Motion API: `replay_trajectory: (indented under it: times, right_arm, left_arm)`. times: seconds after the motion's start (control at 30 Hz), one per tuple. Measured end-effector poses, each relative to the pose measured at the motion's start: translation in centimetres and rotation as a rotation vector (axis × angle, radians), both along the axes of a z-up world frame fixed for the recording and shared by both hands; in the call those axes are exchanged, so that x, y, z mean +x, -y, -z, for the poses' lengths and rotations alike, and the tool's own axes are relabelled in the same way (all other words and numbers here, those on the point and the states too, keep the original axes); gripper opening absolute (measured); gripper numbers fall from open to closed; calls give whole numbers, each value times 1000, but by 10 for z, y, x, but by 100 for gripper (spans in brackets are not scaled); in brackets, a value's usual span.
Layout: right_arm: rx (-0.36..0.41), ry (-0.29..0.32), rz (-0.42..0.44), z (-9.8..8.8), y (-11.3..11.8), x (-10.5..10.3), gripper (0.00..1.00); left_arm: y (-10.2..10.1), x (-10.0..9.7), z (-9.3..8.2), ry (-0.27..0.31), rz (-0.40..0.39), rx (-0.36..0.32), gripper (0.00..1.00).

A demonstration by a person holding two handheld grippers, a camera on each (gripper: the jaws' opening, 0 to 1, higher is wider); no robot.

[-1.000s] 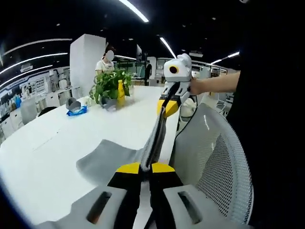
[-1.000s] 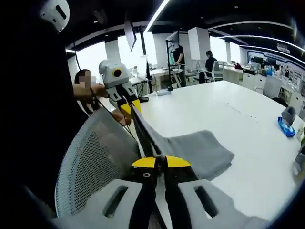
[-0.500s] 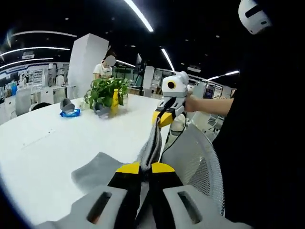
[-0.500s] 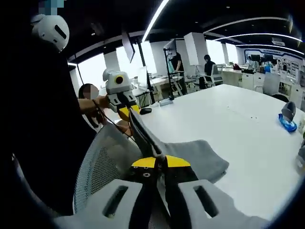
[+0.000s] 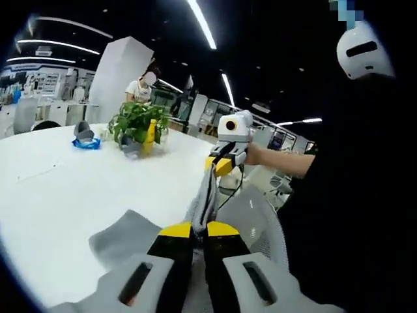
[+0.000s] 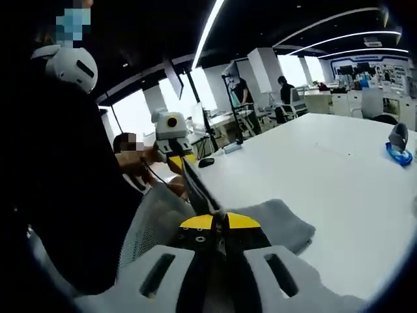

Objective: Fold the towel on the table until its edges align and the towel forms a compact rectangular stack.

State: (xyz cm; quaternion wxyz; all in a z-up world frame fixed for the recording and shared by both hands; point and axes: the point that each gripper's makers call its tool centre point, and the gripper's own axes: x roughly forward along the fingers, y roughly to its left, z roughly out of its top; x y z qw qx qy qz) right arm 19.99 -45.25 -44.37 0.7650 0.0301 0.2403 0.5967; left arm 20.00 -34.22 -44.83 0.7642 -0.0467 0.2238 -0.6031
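A grey towel (image 5: 124,235) lies partly on the white table (image 5: 58,195), and one edge of it is lifted and stretched taut between both grippers. My left gripper (image 5: 200,228) is shut on one corner of that edge. In the left gripper view my right gripper (image 5: 219,163) holds the far corner, above the table's near edge. In the right gripper view the towel (image 6: 280,218) drapes to the right, my right gripper (image 6: 219,220) is shut on it, and my left gripper (image 6: 177,160) grips the other end.
A grey mesh chair back (image 5: 257,225) stands right below the stretched edge, beside the table. A potted plant (image 5: 137,124) and a blue object (image 5: 86,142) sit at the table's far side. The person's dark body (image 6: 58,195) is close by.
Both grippers have risen with the towel edge still taut between them. More of the towel hangs off the table, and both views have tilted upward.
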Motion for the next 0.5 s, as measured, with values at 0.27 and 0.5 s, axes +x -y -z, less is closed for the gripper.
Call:
replay_trajectory:
  times: [0.27, 0.5]
  right_arm:
    - [11, -71, -22, 11, 1, 15, 2]
    - [34, -142, -13, 20, 2, 22, 2]
  left_arm:
    - [-2, 15, 11, -71, -14, -6, 5]
    - [-2, 25, 23, -126, -16, -16, 5]
